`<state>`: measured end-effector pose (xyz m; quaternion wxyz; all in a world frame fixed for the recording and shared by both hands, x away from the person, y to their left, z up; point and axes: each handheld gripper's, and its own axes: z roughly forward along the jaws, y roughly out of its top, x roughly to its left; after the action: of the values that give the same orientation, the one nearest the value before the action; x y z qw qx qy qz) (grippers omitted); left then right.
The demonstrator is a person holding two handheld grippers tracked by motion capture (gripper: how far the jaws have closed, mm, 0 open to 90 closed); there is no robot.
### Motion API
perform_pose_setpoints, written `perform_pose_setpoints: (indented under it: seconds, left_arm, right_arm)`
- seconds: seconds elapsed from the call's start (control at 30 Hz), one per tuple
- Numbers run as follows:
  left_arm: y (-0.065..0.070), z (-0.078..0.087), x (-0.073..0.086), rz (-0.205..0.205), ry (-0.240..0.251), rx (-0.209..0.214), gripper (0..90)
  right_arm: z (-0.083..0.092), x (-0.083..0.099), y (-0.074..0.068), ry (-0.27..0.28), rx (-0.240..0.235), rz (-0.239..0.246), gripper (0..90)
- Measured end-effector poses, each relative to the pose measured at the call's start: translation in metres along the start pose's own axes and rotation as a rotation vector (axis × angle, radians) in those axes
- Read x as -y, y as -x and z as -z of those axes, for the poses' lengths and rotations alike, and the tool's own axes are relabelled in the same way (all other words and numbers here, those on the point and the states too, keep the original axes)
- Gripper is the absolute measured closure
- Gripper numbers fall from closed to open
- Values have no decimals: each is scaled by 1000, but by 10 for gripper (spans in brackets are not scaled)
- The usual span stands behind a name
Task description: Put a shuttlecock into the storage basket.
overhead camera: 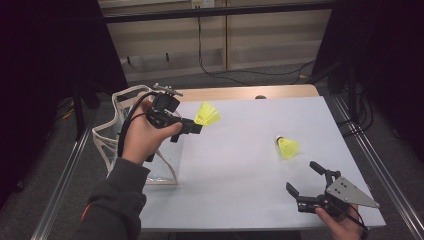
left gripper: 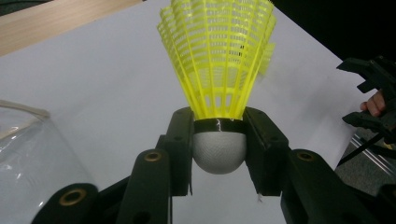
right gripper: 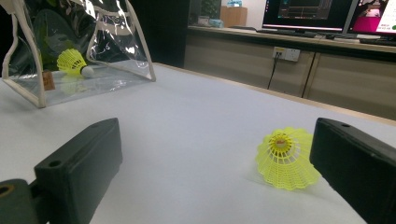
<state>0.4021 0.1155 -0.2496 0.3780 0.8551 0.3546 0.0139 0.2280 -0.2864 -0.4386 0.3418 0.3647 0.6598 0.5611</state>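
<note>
At the near right edge of the white counter (overhead camera: 240,165), the right gripper (overhead camera: 306,181) rests low in the person's hand, its jaws spread wide and empty, facing a yellow shuttlecock (overhead camera: 288,147) that lies on its side just beyond them; in the right gripper view that loose shuttlecock (right gripper: 285,158) sits close to the right-hand jaw, skirt toward the camera, touched by neither. Farther off and to the left, the left gripper (overhead camera: 197,125) is raised above the counter with its jaws closed partway on the pale cork of a second yellow shuttlecock (overhead camera: 207,114); the left gripper view shows the held shuttlecock (left gripper: 218,70) gripped at its black band and rounded base, skirt fanning up and away, clear of the pads. Just left of it, at the counter's left edge, stands a clear bag (overhead camera: 131,131) with cream trim, and the right gripper view shows one more shuttlecock (right gripper: 72,62) already lying inside it. The work in hand appears to be carrying the held bird to that bag; doing it well likely means keeping the grip on the firm cork rather than the fragile skirt, swinging left until the cork is over the bag's mouth, tilting it downward, and opening only once it is inside the rim.
</note>
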Motion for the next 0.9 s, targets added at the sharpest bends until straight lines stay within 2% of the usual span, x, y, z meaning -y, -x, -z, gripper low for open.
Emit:
perform_pose_setpoints:
  seconds: [0.3,0.9]
  left_arm:
    - [-3,3,-1,8,2,-3,648]
    - [-7,13,-4,5,1,-34,648]
  right_arm:
    - [0,0,0,0,1,0,23]
    - [0,0,0,0,1,-1,22]
